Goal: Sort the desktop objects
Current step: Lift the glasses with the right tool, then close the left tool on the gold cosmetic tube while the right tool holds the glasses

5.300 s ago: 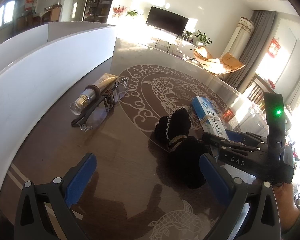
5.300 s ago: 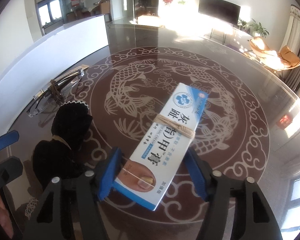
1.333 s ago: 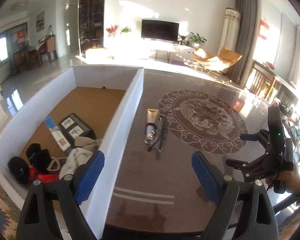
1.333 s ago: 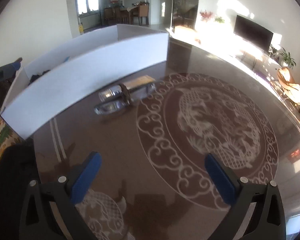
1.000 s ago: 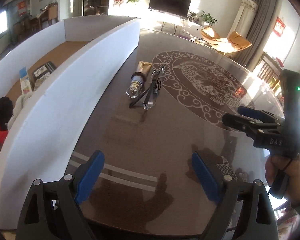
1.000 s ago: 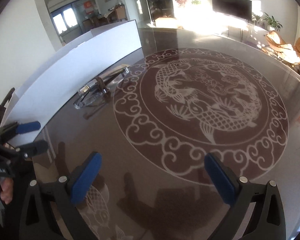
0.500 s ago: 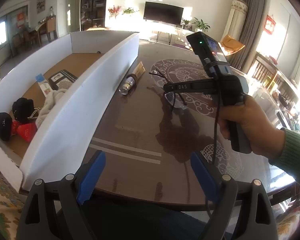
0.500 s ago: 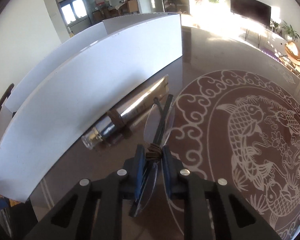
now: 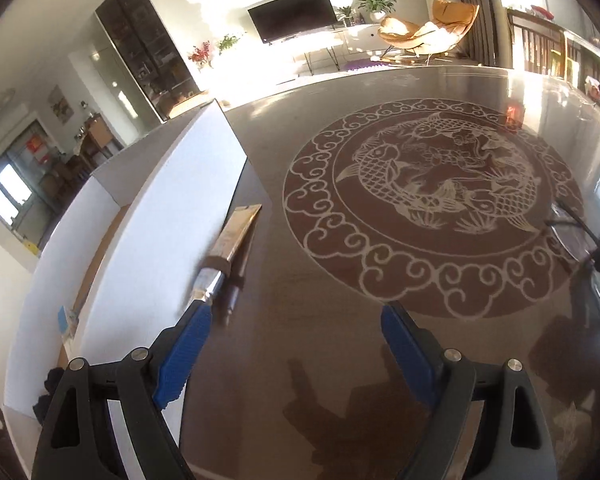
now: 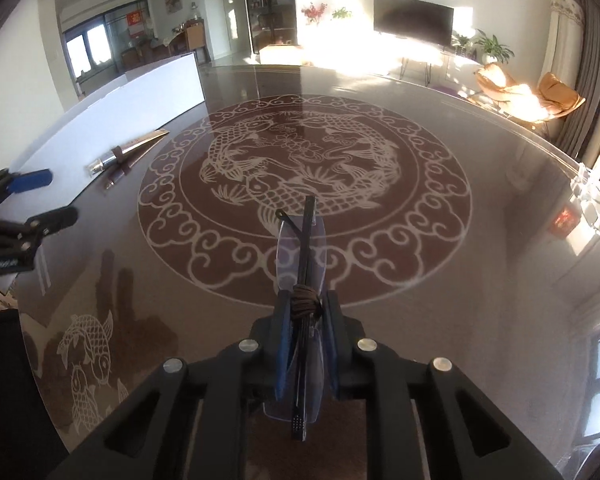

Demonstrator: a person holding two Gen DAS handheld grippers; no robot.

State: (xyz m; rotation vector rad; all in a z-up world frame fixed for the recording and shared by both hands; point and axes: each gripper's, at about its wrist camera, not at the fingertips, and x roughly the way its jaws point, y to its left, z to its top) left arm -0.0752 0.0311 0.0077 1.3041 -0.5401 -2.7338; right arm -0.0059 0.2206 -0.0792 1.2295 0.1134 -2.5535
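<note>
Folded clear-lens glasses [image 10: 302,256] with a brown cord wound round them stand on edge between the blue pads of my right gripper [image 10: 306,320]. The pads press on them, held above the table's fish pattern, while the jaws are opening slightly. In the left wrist view the glasses [image 9: 576,232] show at the far right. My left gripper [image 9: 294,316] is open and empty, low over the table. Its left fingertip [image 9: 194,322] is just short of the cap end of a gold tube [image 9: 230,248], which lies along the white box wall [image 9: 160,216]. From the right wrist view, the left gripper [image 10: 44,196] and the tube [image 10: 128,152] are at the left.
The white box [image 10: 140,88] runs along the table's left side; small items show inside it [image 9: 66,320]. The glass-topped table [image 10: 440,280] carries a round fish medallion in its middle. A living room with a television and chairs lies beyond the far edge.
My right gripper, open a second ago, shut on the glasses beside the tube and carried them out over the fish medallion. My left gripper swung in close to the tube by the box wall.
</note>
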